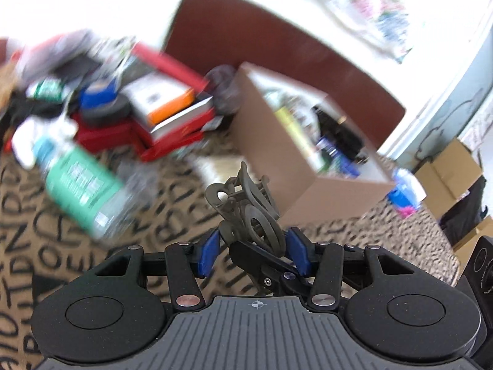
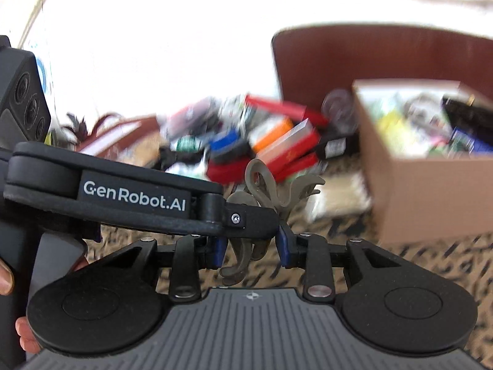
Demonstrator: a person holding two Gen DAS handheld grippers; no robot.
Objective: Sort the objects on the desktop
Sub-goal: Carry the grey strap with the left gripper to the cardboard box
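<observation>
Grey curly plastic piece (image 1: 246,212): one, held above the patterned counter (image 1: 172,215), in front of the near corner of the cardboard box (image 1: 277,141).
Left gripper (image 1: 253,251): blue pads (image 1: 210,251) set against the piece's sides, clamped on it.
Right gripper (image 2: 250,246): in the right wrist view the left gripper's finger (image 2: 246,215) crosses between its pads; the same grey piece (image 2: 268,191) sits in the gap, pads (image 2: 219,251) near but not clearly pressing. Grip cannot be told.
Open room: a strip of bare counter lies between the box and the red pile.
Water bottle (image 1: 77,182): one, green label, lying left of the box.
Red boxes (image 1: 172,129): stacked pile, count unclear through blur, behind the bottle.
Cardboard box: one, open-topped, filled with mixed items; brown chair back (image 1: 277,52) behind it.
</observation>
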